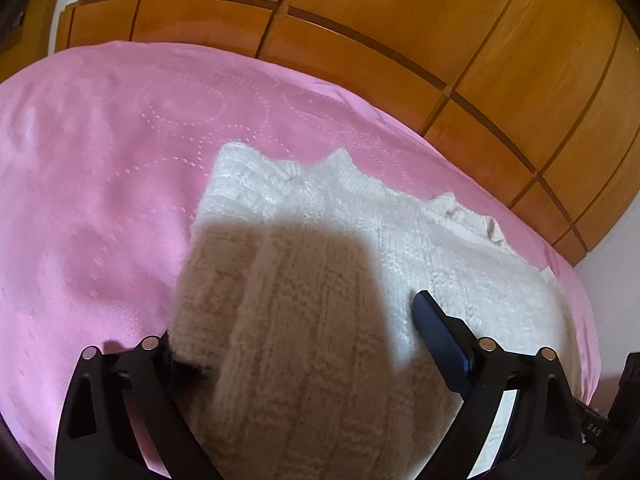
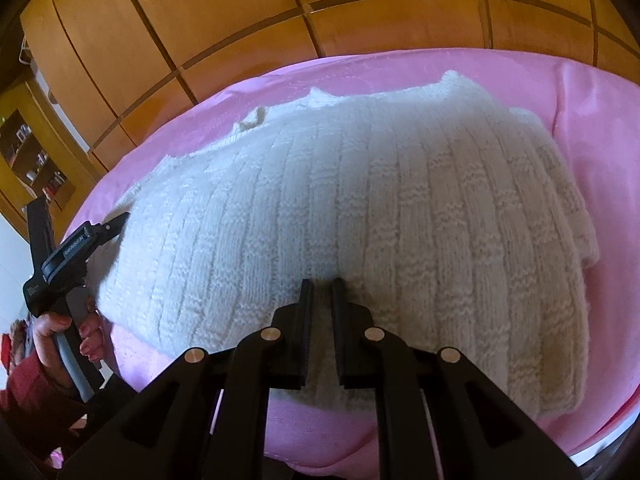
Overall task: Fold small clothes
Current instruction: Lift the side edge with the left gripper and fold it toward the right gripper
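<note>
A small white ribbed knit sweater (image 2: 380,184) lies on the pink bedspread (image 2: 600,128), its collar at the far side. My right gripper (image 2: 322,284) is shut on the sweater's near hem at its middle. In the left wrist view the sweater (image 1: 440,240) lies ahead and a shadowed fold of it (image 1: 288,320) bulges between the fingers. My left gripper (image 1: 296,320) stands wide open around that fold; its left fingertip is hidden under the knit. The left gripper also shows in the right wrist view (image 2: 116,222), at the sweater's left edge, held by a hand.
A wooden panelled wardrobe (image 1: 400,20) rises behind the bed. The pink bedspread (image 1: 80,160) spreads wide to the left of the sweater. A wooden shelf with small items (image 2: 28,152) stands at the far left. The bed's edge runs near the right gripper.
</note>
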Tool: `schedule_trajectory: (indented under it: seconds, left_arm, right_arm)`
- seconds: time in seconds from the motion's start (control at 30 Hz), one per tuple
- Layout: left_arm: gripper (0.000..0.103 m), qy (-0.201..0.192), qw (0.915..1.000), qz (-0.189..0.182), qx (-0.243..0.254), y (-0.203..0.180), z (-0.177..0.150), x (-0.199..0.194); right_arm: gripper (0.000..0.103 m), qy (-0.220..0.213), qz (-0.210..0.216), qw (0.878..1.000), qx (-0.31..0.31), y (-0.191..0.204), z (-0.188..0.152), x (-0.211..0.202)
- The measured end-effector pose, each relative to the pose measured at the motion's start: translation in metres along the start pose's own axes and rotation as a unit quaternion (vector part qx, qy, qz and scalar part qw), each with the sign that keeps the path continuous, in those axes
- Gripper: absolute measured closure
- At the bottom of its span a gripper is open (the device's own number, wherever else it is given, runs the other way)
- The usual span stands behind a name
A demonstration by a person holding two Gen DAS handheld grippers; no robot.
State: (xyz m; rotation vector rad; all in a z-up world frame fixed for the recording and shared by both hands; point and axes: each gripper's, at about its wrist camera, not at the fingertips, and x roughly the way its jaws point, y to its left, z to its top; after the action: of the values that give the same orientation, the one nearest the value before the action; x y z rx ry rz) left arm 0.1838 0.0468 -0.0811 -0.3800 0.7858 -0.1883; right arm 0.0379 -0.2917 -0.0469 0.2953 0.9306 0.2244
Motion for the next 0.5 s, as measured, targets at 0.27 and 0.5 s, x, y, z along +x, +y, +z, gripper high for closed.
schedule_trajectory:
  seconds: [0.27,0.5]
  left_arm:
    - [0.004,0.018,0.9993,0.003,0.034,-0.006,-0.001,0.001]
    - [0.044,0.023,0.9995,-0.002,0.021,-0.004,0.002,0.001]
  right_arm:
    - [0.095,0.002,0.009,1.0,0.011,-0.004,0.0,0.001]
    - [0.094,0.0,0.01,1.0,0.012,-0.005,0.001,-0.001]
